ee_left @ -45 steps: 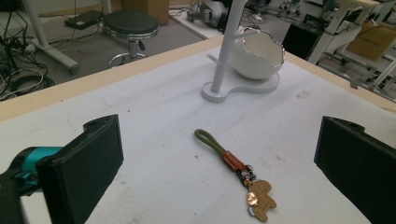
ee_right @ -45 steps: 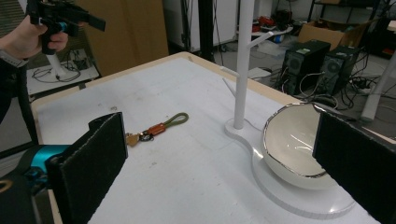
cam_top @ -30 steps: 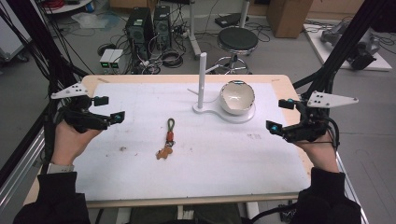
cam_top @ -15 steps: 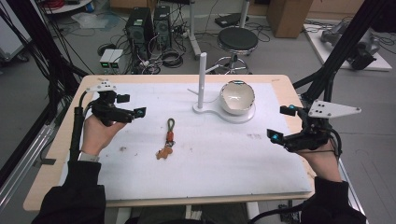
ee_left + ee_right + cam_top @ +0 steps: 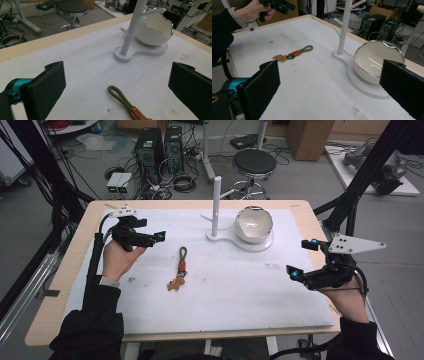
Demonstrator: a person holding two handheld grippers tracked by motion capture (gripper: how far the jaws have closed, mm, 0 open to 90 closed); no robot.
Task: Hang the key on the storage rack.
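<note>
**High view: two open hand-held grippers flank a key strap on the desk**

The high view shows a white-covered desk (image 5: pixel 150 320) with a key strap (image 5: pixel 179 269) lying flat near its middle. The strap has an olive loop at the far end, an orange band, and a small tan charm at the near end.

Taking the white peg stand (image 5: pixel 216 202) as landmark: the strap lies in front of it and slightly left, well apart from its base. A white bowl (image 5: pixel 254 224) with a jagged rim sits just right of the post, on the same base plate.

The left hand-held gripper (image 5: pixel 150 240) is held above the desk to the stand's left, near the strap's loop; its jaws stand wide apart and grip nothing. In the left gripper view the loop lies between the jaws, farther ahead.

The right hand-held gripper (image 5: pixel 299 272) hovers well to the stand's right and nearer the person, jaws likewise spread and empty.
</note>
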